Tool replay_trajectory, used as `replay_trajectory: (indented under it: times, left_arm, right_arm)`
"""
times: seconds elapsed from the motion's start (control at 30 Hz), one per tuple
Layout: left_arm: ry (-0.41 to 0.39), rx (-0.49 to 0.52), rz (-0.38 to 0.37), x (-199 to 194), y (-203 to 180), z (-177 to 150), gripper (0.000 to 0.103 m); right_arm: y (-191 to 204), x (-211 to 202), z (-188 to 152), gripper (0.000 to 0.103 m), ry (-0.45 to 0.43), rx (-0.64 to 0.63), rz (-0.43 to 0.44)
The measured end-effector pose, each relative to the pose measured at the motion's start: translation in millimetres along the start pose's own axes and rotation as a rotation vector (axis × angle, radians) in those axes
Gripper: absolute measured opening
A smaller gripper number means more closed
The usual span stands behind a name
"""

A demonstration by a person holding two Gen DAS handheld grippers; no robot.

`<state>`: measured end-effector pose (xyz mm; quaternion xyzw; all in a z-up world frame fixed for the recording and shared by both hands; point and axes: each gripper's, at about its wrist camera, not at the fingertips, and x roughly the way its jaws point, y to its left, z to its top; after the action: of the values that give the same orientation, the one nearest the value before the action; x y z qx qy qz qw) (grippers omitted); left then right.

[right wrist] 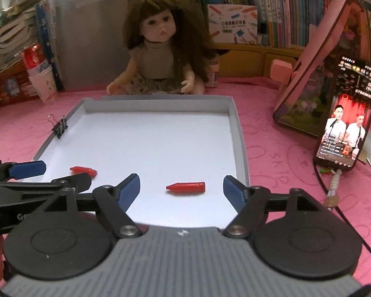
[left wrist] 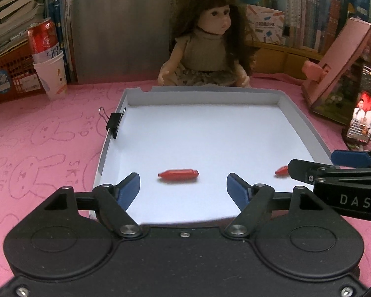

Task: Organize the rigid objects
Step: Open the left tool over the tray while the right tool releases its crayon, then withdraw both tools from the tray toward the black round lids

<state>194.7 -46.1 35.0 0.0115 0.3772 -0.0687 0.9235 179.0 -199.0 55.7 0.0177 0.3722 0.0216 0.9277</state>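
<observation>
Inside white tray [left wrist: 306, 121]: 2 red caps [left wrist: 178, 174]

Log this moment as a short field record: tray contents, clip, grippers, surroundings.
tray: white, shallow, on pink cloth
red pieces: two, lying apart in the tray, one before the left gripper, one before the right gripper
clip: black, on tray's left wall
grippers: both open, holding nothing
behind tray: doll
right of tray: phone, screen lit
</observation>
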Motion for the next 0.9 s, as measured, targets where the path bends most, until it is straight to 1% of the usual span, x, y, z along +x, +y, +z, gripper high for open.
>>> replay_trajectory:
  times: [0.1,0.3,0.47,0.6,0.73,0.9]
  left_arm:
    - [0.005,-0.007,-0.017,-8.6,1.7,-5.8,0.076]
    - [-0.002,-0.014,-0.036,-28.8,5.4,-20.2,0.077]
    - [-0.004,-0.011,-0.056,-44.1,5.0,-34.9,0.078]
    - [-0.002,-0.004,-0.060,-51.9,3.1,-46.3,0.079]
    - [0.007,0.015,-0.059,-57.7,0.1,-56.9,0.079]
    - [-0.002,0.031,-0.056,-66.0,-2.1,-69.3,0.079]
  right_arm:
    - [1.0,-11.8,-5.6,0.087,-0.023,-0.017,0.004]
    - [1.4,-34.5,-20.3,0.088,-0.064,-0.038,0.013]
    - [0.8,-48.6,-37.4,0.089,-0.075,-0.028,0.040]
    - [1.5,-57.3,-50.7,0.090,-0.079,-0.026,0.062]
    - [2.9,-65.2,-62.5,0.091,-0.094,-0.039,0.057]
    - [2.4,-73.4,-75.3,0.093,-0.108,-0.043,0.057]
